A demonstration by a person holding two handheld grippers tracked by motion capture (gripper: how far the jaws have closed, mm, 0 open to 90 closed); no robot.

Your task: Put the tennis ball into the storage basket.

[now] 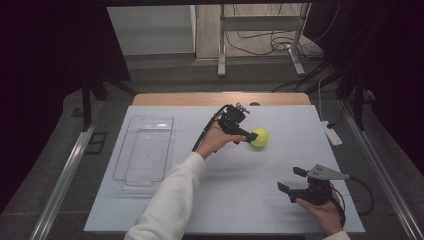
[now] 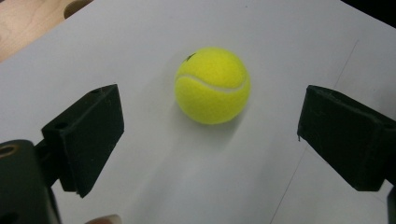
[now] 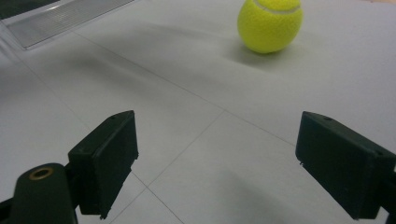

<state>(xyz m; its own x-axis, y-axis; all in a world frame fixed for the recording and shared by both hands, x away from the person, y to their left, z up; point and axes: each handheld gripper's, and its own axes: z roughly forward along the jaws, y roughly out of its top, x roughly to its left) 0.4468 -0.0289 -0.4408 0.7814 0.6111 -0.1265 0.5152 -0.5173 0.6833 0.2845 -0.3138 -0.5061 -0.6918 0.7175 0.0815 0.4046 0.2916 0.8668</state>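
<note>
A lab or recording studio: black curtains (image 1: pixel 45 75) hem in a desk (image 1: pixel 300 120) covered with a white sheet, metal rails (image 1: pixel 65 175) run along both sides, and cables (image 1: pixel 280 45) lie loose on the floor round a metal stand (image 1: pixel 260 22).

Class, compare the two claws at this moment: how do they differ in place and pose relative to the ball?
The left claw sits mid-table right at the ball; the right claw is near the table's front edge, well away from it. The ball lies just ahead of the left claw's gap, but far off in the right gripper view. Both are open and empty.
</note>
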